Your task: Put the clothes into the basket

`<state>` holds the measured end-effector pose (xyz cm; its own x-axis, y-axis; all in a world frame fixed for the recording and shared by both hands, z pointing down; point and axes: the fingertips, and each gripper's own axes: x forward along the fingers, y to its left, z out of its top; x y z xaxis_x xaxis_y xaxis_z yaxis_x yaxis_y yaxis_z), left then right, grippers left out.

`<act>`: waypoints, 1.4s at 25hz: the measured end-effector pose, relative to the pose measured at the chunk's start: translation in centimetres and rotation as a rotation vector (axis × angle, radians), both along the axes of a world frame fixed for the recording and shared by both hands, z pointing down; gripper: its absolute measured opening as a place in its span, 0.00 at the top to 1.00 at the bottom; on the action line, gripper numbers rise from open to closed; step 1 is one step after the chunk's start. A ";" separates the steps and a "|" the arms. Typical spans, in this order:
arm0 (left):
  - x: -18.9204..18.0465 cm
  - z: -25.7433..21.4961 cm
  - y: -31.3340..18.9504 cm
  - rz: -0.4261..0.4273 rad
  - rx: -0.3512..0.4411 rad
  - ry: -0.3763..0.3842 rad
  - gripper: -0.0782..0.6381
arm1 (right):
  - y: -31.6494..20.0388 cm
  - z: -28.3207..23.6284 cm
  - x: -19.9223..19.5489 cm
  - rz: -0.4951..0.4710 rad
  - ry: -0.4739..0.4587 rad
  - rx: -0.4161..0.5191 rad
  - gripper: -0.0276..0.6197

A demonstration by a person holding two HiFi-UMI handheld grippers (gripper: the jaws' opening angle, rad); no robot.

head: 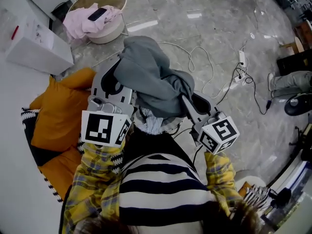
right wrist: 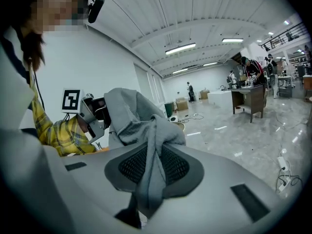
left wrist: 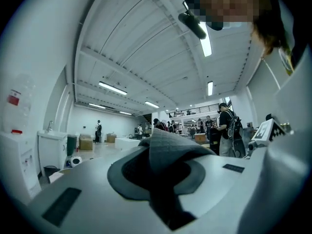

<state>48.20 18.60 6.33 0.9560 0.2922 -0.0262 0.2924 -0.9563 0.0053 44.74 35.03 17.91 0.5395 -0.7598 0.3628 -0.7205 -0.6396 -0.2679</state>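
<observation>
Our left gripper [left wrist: 163, 147] and right gripper [right wrist: 151, 147] both pinch the grey garment [head: 146, 77]; pink clothes [head: 80, 23] already lie in the basket [head: 111, 34] at eleven o'clock; an orange garment [head: 58, 111] waits at nine.

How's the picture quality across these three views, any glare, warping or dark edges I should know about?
Head view: evenly lit, strip-light reflections glare on the glossy floor, edges bowed. Left gripper view: strong fisheye, black corners, ceiling lamp blown out. Right gripper view: same fisheye vignette, grey garment crisp up close.
</observation>
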 end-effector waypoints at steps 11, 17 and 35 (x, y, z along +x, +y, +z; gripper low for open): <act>-1.1 3.0 5.6 0.118 -0.026 -0.079 0.80 | 4.3 1.9 -0.4 0.090 -0.033 -0.049 0.82; -2.4 10.0 5.9 0.118 -0.016 -0.257 0.80 | 5.0 6.1 -0.5 0.124 -0.104 -0.085 0.82; -8.8 31.3 8.5 0.218 0.208 -0.773 0.79 | 3.0 18.8 -2.5 0.051 -0.326 -0.197 0.82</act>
<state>39.36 27.06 37.66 0.6037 0.3994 0.6899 0.4580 -0.8821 0.1099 42.24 38.03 36.70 0.4070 -0.6338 0.6578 -0.5843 -0.7342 -0.3459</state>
